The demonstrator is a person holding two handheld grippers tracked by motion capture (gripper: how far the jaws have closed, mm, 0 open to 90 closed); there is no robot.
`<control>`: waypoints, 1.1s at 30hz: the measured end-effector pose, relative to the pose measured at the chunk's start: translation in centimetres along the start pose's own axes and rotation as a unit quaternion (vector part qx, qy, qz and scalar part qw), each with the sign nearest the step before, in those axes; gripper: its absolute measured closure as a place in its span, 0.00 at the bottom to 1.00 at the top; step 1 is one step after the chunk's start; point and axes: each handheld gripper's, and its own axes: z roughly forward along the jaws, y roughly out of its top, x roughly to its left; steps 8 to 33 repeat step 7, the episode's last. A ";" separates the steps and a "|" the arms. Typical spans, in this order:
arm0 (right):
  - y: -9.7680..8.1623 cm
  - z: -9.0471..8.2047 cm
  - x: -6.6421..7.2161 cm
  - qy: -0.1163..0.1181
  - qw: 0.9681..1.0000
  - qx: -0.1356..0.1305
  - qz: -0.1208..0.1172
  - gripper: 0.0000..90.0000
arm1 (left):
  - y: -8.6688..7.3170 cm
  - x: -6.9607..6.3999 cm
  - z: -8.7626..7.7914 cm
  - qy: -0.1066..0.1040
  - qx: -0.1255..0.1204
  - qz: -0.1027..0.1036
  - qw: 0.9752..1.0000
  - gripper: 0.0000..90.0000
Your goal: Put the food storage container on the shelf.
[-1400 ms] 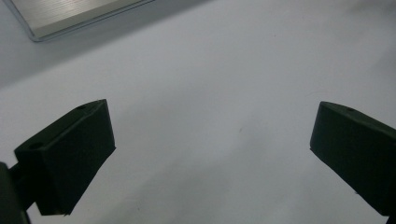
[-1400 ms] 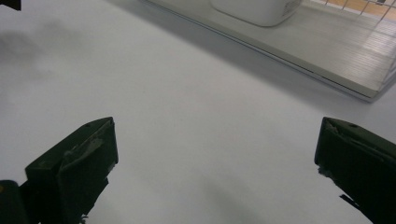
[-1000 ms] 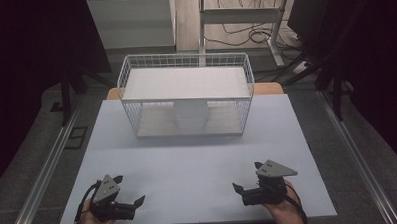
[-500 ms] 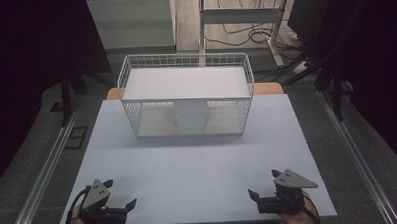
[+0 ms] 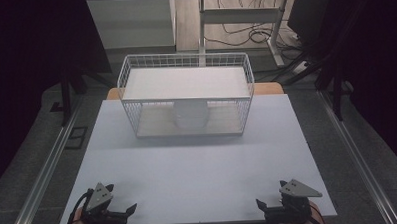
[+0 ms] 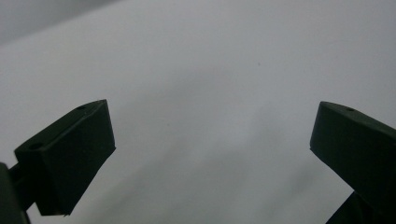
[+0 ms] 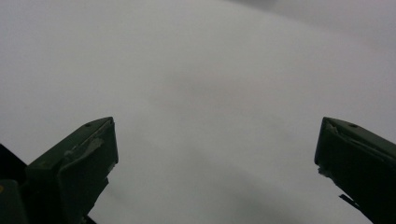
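2 grippers — left gripper (image 5: 121,213) and right gripper (image 5: 268,209), jaws spread wide and empty — sit at the near table (image 5: 199,177) edge, well apart from the white wire basket (image 5: 186,100) at its far side.

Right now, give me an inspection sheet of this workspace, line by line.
Surface: white table top, bare at the near end.
Job's things: white wire basket at the far end, a white roundish thing inside, under its white shelf.
Clutter: nothing seen.
Grippers: left gripper and right gripper at the near edge, fingers open, holding nothing.
Cables: loose cables on the floor beyond the table.
Surroundings: dark, metal rails alongside.
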 end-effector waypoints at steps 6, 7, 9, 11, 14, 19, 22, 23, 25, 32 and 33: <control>-0.3 0.2 -0.1 0.002 1.000 0.017 0.004 0.00 | 0.0 0.3 0.0 -0.006 -0.003 -0.010 1.000 0.00; -0.3 0.3 -0.1 0.002 1.000 0.018 0.001 0.00 | 0.0 0.2 0.0 -0.005 -0.003 -0.010 1.000 0.00; -0.3 0.3 -0.1 0.002 1.000 0.018 0.001 0.00 | 0.0 0.2 0.0 -0.005 -0.003 -0.010 1.000 0.00; -0.3 0.3 -0.1 0.002 1.000 0.018 0.001 0.00 | 0.0 0.2 0.0 -0.005 -0.003 -0.010 1.000 0.00; -0.3 0.3 -0.1 0.002 1.000 0.018 0.001 0.00 | 0.0 0.2 0.0 -0.005 -0.003 -0.010 1.000 0.00; -0.3 0.3 -0.1 0.002 1.000 0.018 0.001 0.00 | 0.0 0.2 0.0 -0.005 -0.003 -0.010 1.000 0.00; -0.3 0.3 -0.1 0.002 1.000 0.018 0.001 0.00 | 0.0 0.2 0.0 -0.005 -0.003 -0.010 1.000 0.00; -0.3 0.3 -0.1 0.002 1.000 0.018 0.001 0.00 | 0.0 0.2 0.0 -0.005 -0.003 -0.010 1.000 0.00; -0.3 0.3 -0.1 0.002 1.000 0.018 0.001 0.00 | 0.0 0.2 0.0 -0.005 -0.003 -0.010 1.000 0.00; -0.3 0.3 -0.1 0.002 1.000 0.018 0.001 0.00 | 0.0 0.2 0.0 -0.005 -0.003 -0.010 1.000 0.00; -0.3 0.3 -0.1 0.002 1.000 0.018 0.001 0.00 | 0.0 0.2 0.0 -0.005 -0.003 -0.010 1.000 0.00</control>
